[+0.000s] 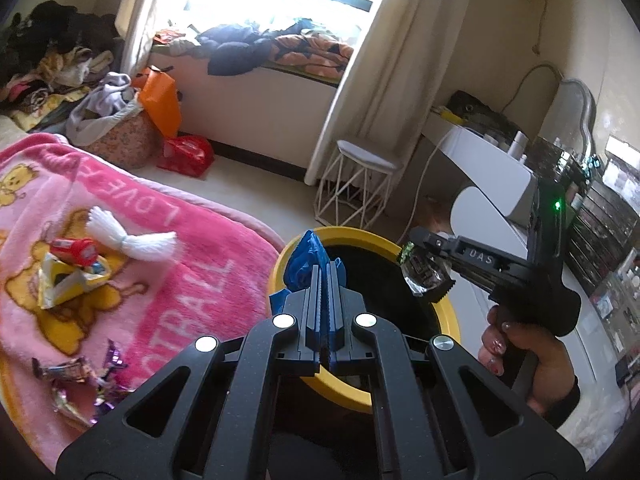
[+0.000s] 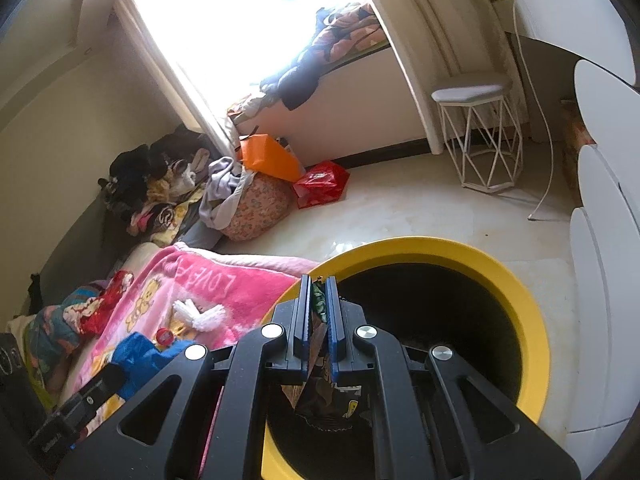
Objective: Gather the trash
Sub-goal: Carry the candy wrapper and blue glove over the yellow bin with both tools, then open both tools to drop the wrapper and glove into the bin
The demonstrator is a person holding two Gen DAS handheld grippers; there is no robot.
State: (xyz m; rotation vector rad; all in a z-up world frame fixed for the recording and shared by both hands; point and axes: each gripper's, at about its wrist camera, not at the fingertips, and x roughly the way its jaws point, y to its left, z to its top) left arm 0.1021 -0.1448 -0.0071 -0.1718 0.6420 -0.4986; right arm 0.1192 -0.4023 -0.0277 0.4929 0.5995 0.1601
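Note:
My left gripper point(image 1: 323, 266) is shut on a crumpled blue wrapper point(image 1: 306, 258) and holds it over the near left rim of the yellow bin point(image 1: 352, 234). My right gripper point(image 2: 319, 280) is shut on a dark snack wrapper point(image 2: 320, 394) above the bin point(image 2: 528, 312); it also shows in the left wrist view point(image 1: 408, 246) with the wrapper point(image 1: 424, 278) hanging over the bin's dark opening. On the pink blanket point(image 1: 192, 276) lie a red tube point(image 1: 74, 250), a yellow wrapper point(image 1: 64, 284), a white tassel point(image 1: 128, 236) and shiny candy wrappers point(image 1: 92, 384).
A white wire stool point(image 1: 356, 184) and a white dresser point(image 1: 492, 176) stand beyond the bin. Piled clothes point(image 1: 52, 60), a floral basket point(image 1: 124, 140), an orange bag point(image 1: 160, 100) and a red bag point(image 1: 186, 156) lie by the window seat.

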